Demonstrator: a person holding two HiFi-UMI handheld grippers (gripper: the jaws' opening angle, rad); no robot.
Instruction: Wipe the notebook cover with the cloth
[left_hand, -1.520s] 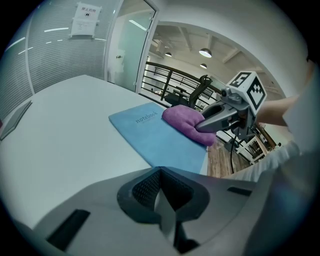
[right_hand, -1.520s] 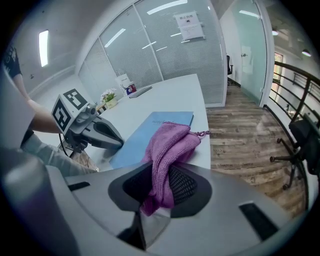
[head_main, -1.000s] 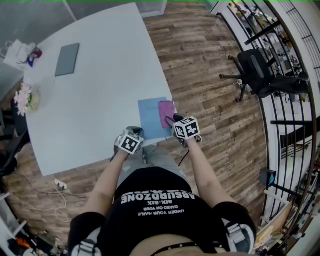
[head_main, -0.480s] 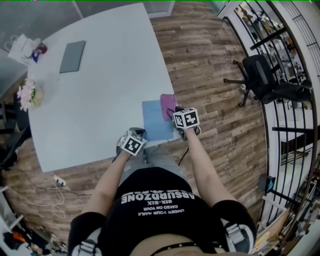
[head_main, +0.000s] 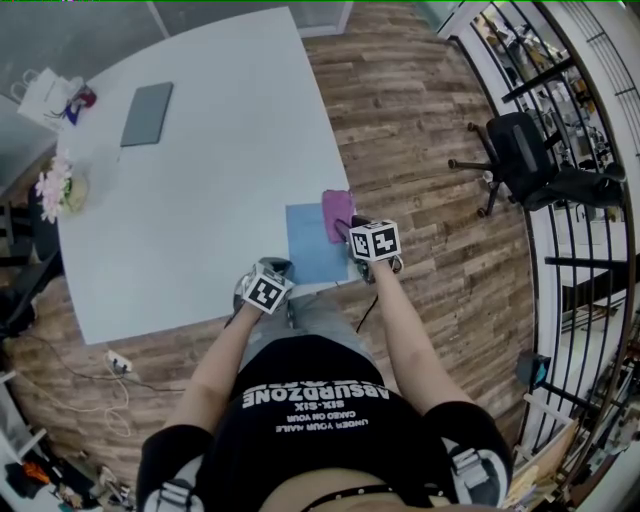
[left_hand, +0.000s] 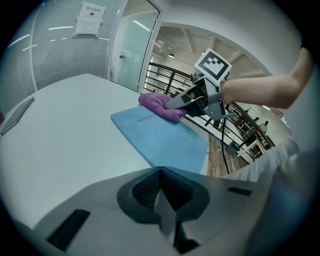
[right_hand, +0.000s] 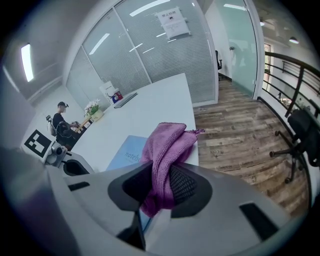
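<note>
The right gripper (right_hand: 159, 187) clamped the purple cloth (right_hand: 167, 145) resting on the far corner of the blue notebook (head_main: 310, 245), lettered "noteb…", at the white table's (head_main: 200, 180) near edge, while the left gripper (left_hand: 162, 197), jaws together and empty, was held nearby.

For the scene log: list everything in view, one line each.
Table: one, white, centre of head view.
Notebook: one, blue, table's near right edge.
Cloth: one, purple, over the notebook's right side.
Flat slab: one, grey, table's far left.
Flowers: one bunch, pale pink, table's left edge.
Paper bag: one, white, by the far left corner.
Office chair: one, black, wood floor at right.
Left gripper: one, grey, shut and empty, at the table's near edge.
Right gripper: one, grey, shut on the cloth.
</note>
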